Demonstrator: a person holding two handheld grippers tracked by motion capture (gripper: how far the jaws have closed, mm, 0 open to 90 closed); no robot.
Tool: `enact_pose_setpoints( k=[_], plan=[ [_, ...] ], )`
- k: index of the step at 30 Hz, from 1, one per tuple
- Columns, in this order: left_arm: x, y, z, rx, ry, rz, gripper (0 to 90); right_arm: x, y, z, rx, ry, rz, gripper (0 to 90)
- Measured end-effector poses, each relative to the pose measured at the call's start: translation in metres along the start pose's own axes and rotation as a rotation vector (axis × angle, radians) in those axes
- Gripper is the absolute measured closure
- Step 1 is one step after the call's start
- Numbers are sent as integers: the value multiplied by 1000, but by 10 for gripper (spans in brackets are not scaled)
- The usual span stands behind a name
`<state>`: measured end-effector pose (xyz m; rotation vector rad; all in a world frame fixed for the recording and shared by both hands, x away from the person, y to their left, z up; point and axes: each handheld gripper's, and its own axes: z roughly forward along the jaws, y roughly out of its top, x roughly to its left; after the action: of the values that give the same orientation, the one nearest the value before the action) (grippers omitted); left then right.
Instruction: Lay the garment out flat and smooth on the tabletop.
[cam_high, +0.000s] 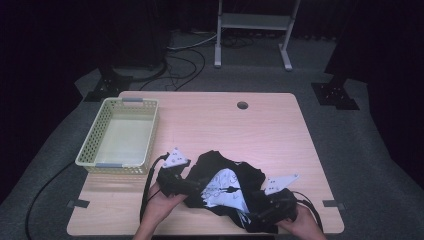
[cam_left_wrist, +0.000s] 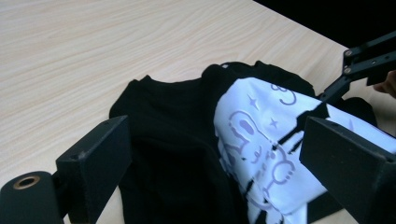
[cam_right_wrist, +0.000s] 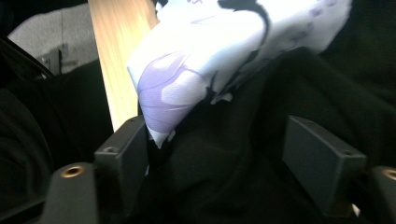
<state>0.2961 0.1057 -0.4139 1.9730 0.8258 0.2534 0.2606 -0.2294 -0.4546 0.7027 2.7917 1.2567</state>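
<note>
Hands: both come in at the near edge of the table (cam_high: 280, 120), each holding a gripper against the shirt.
Shirt (cam_high: 220, 187): black with a white printed panel, crumpled in a heap near the front edge, to the right of the basket and well apart from it.
Left gripper (cam_high: 192, 187): at the shirt's left side; its jaws stand wide apart with the dark cloth (cam_left_wrist: 177, 140) between them, nothing pinched yet.
Right gripper (cam_high: 260, 212): low on the shirt's near right corner; jaws apart, with a fold of black cloth (cam_right_wrist: 224, 163) bulging between them.
Likely reason: one gripper at each side suggests they mean to take hold and spread or lift the shirt.
Basket (cam_high: 92, 147): pale yellow, empty, left of the shirt, perhaps where it goes.
</note>
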Motion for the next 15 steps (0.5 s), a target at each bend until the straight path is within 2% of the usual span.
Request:
enact_pose_setpoints(
  k=[3, 6, 7, 8, 9, 12, 15],
  plan=[
    [5, 4, 4, 4, 0, 6, 83, -4, 0, -7, -20, 4, 18, 205],
    [9, 8, 9, 9, 6, 12, 83, -14, 1, -22, -63, -23, 53, 195],
    [10, 9, 11, 19, 8, 19, 83, -17, 2, -27, -75, -38, 62, 195],
    [11, 9, 14, 23, 7, 22, 112, -25, 5, -32, -78, -108, 92, 203],
    [13, 10, 17, 28, 5, 22, 112, -25, 5, -32, -78, -108, 92, 203],
    [19, 12, 28, 54, -3, 19, 116, -39, 9, -33, -82, -159, 123, 235],
    [27, 14, 41, 84, -8, 22, 128, -54, 12, -26, -74, -181, 162, 277]
  ],
)
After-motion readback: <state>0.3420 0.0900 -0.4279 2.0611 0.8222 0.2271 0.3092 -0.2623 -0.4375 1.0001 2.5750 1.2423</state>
